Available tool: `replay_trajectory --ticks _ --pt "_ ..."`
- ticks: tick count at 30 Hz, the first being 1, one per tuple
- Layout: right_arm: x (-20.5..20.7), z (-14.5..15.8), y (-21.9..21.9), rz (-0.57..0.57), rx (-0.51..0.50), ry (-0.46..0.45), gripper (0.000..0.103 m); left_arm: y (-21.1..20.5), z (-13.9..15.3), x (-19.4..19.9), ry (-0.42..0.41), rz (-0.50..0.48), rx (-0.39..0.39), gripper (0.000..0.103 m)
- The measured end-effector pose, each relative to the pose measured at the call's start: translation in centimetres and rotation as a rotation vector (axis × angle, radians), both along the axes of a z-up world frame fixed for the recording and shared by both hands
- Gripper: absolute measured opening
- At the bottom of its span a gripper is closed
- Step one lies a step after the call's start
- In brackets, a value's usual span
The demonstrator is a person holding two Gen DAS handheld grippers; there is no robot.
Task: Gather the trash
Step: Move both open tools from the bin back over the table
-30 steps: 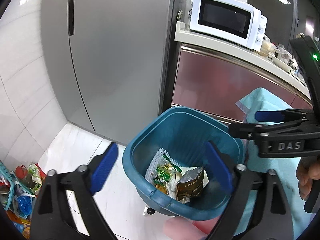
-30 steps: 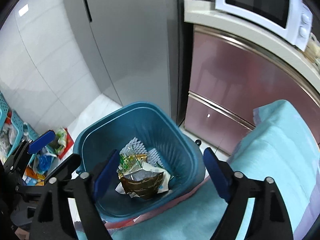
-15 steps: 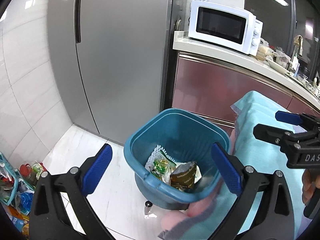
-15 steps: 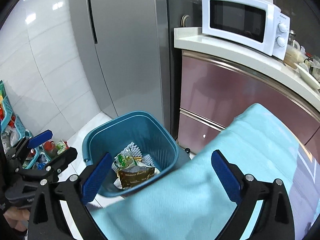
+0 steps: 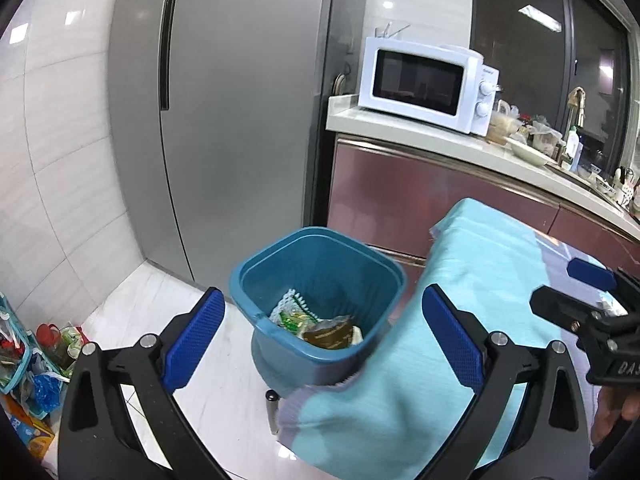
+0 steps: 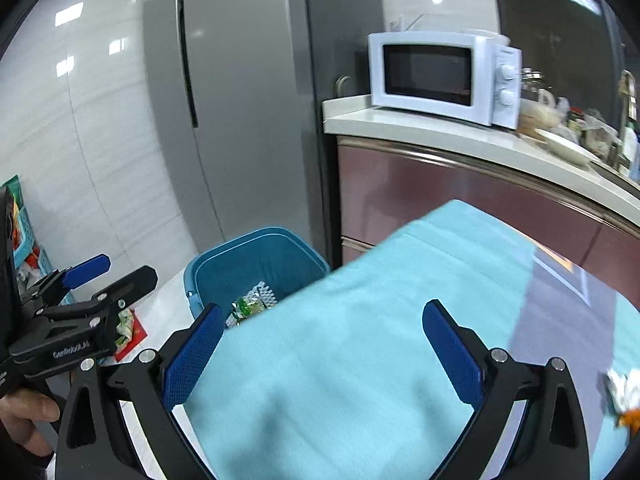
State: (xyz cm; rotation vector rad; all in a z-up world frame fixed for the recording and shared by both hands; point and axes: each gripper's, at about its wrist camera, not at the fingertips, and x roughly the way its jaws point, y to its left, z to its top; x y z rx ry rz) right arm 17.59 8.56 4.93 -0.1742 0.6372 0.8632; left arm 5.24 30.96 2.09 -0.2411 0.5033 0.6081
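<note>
A teal trash bin [image 5: 280, 264] stands on the white floor beside the table's corner, with several wrappers [image 5: 316, 324] inside. It also shows in the right wrist view [image 6: 256, 256]. My left gripper [image 5: 320, 340] is open and empty, held above and short of the bin. My right gripper [image 6: 320, 344] is open and empty over the light blue tablecloth [image 6: 360, 340]. It also shows at the right edge of the left wrist view [image 5: 576, 296]. A crumpled white and orange wrapper [image 6: 622, 392] lies on the cloth at the right edge.
A grey fridge [image 5: 224, 120] stands behind the bin. A white microwave [image 5: 424, 80] sits on the counter above maroon cabinets [image 5: 420, 204]. A teal basket and loose packets [image 5: 36, 368] lie on the floor at the left.
Both grippers have pulled back and up from the bin, which now looks smaller and farther. The right gripper has swung right over the tablecloth, and a wrapper has come into its view.
</note>
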Motion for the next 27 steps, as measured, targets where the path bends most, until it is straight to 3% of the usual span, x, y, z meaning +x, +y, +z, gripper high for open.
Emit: replay_trajectory --ticks 9,27 --pt "-2.6 -0.2 -8.7 -0.17 0.089 -0.026 0.096 -6.5 0.0 0.0 -0.027 -0.071 0.019 0.097" --pt "-8.0 -0.7 -20.4 -0.446 0.071 -0.135 0.096 -19.8 -0.3 0.9 -0.05 -0.346 0.07 0.097"
